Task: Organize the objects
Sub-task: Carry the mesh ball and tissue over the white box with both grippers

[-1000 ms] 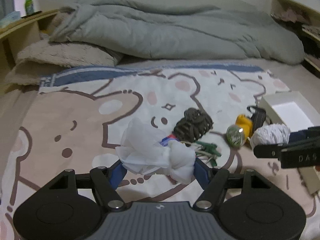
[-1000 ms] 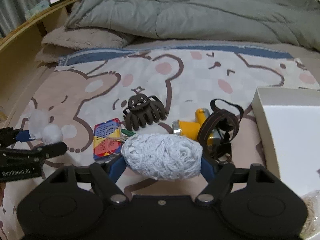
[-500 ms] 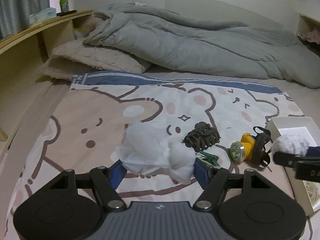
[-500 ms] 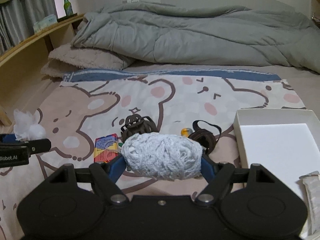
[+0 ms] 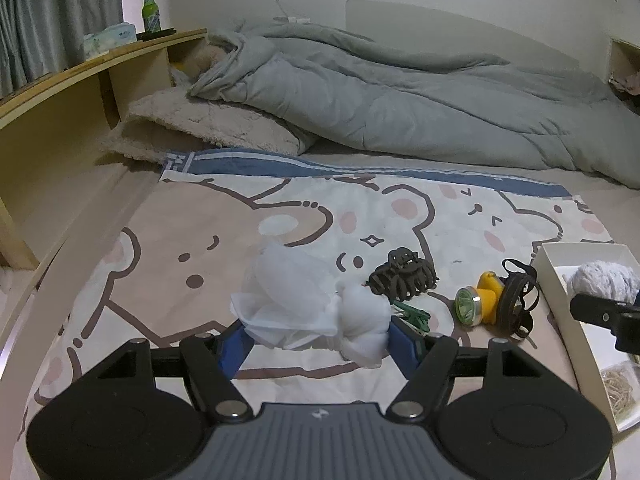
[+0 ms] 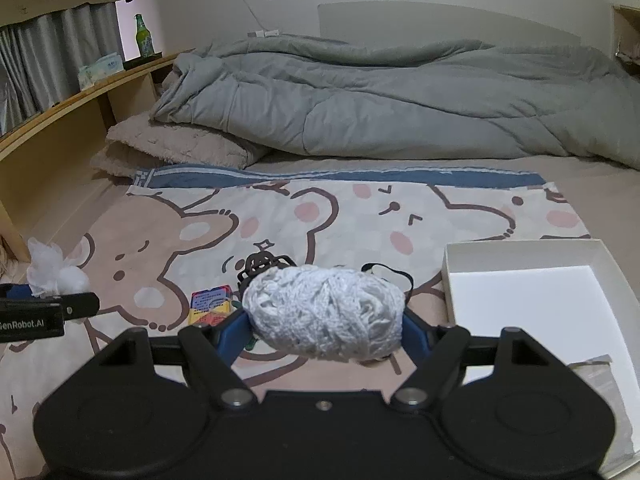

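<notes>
White gauzy mesh puff (image 5: 308,304) is pinched between the blue pads of the left gripper (image 5: 316,338), jaws closed on it from both sides, held above the bear-print cartoon blanket (image 5: 224,248) on the bed. Right gripper (image 6: 326,330) has its jaws pressed against a pale grey-white ball of yarn (image 6: 326,312), gripping it left & right; seen from the left wrist cam, that yarn hangs at the near-left corner of a shallow white cardboard box (image 6: 520,256).

Landmark = the box, at the blanket's right edge. Just left of it lies a yellow headlamp w/ a dark brown strap (image 5: 494,298). Further left, a dark brown plastic claw hair clip (image 5: 402,276). Touching the clip's near side, a green clothes peg (image 5: 412,314). Left of the clip again, a small colourful printed card pack (image 6: 210,304), flat on the blanket. Inside the box, at its near corner, a tangle of tan rubber bands (image 5: 618,386).

Well behind the box, a rumpled grey duvet (image 5: 400,100) across the bed, over a beige fleece pillow (image 5: 192,126). Far left of the box, a wooden headboard shelf (image 5: 80,80) w/ a green glass bottle (image 5: 151,8) standing upright.
</notes>
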Demonstrator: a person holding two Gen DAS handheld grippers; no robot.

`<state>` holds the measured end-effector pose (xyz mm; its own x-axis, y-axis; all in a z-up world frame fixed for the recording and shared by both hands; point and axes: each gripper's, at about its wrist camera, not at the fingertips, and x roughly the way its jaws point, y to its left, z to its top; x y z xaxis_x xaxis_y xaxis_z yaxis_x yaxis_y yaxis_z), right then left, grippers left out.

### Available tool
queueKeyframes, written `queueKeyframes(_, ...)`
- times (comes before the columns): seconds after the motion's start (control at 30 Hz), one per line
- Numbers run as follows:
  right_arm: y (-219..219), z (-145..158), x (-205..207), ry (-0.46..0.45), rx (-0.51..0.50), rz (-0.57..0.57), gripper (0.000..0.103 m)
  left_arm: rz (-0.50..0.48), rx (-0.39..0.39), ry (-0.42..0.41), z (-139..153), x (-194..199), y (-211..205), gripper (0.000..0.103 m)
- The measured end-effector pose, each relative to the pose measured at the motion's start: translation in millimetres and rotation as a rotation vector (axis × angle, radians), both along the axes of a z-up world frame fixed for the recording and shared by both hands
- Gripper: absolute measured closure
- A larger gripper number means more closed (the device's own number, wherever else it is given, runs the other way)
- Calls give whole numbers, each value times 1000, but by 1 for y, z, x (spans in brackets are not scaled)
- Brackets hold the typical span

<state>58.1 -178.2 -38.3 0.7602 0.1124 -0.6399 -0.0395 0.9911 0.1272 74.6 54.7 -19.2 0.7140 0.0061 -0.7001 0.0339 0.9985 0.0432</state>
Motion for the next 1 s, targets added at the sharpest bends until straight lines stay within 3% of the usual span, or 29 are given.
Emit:
queueKeyframes(0.5, -9, 3, -5, -23, -35, 10, 25, -28, 2, 7, -1, 5, -19, 31)
queueKeyframes(1.0, -72, 4, -15, -31, -79, -100, 25, -127, -17, 19, -6, 20, -79, 31)
